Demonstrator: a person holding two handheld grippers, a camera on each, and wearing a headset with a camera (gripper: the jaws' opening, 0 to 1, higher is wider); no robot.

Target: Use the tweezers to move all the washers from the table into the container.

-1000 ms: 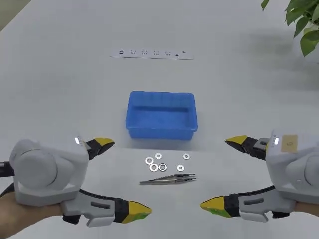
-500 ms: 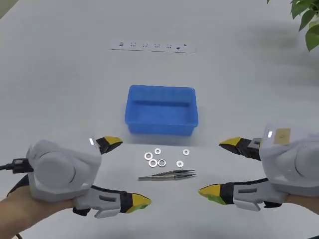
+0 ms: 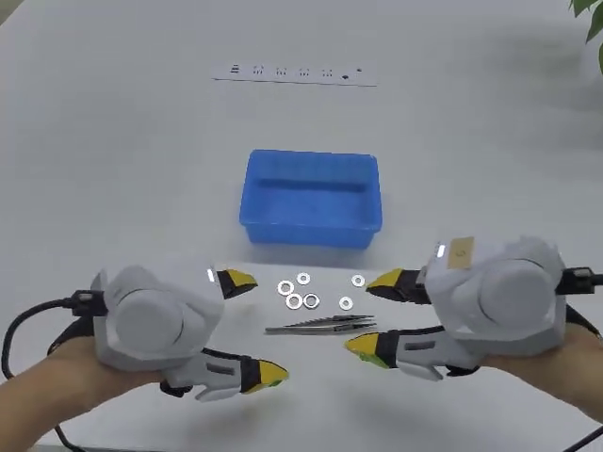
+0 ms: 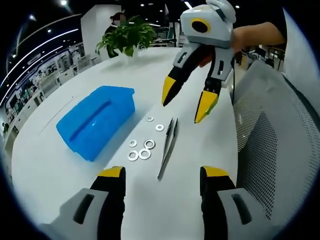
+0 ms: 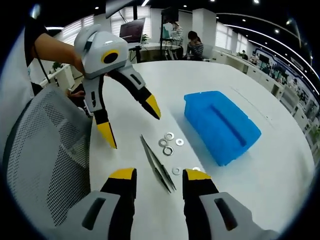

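Note:
Metal tweezers (image 3: 320, 326) lie on the white table, just in front of several loose washers (image 3: 300, 299). Behind them stands the blue container (image 3: 313, 198), with nothing visible inside. My left gripper (image 3: 256, 328) is open to the left of the tweezers, and my right gripper (image 3: 367, 313) is open by their right end; neither holds anything. In the left gripper view the tweezers (image 4: 167, 147) and washers (image 4: 145, 150) lie ahead of the open jaws, with the container (image 4: 97, 120) to their left. In the right gripper view the tweezers (image 5: 157, 165) reach down between the open jaws, beside the washers (image 5: 167, 142).
A white power strip (image 3: 294, 72) lies at the far side of the table, and plant leaves (image 3: 594, 14) show at the top right. A mesh chair back (image 4: 270, 150) stands close to the table's near edge. People sit far off in the room (image 5: 192, 45).
Both grippers have moved inward toward the tweezers, the right one more so. The tweezers, washers and container stay put; the head camera has shifted.

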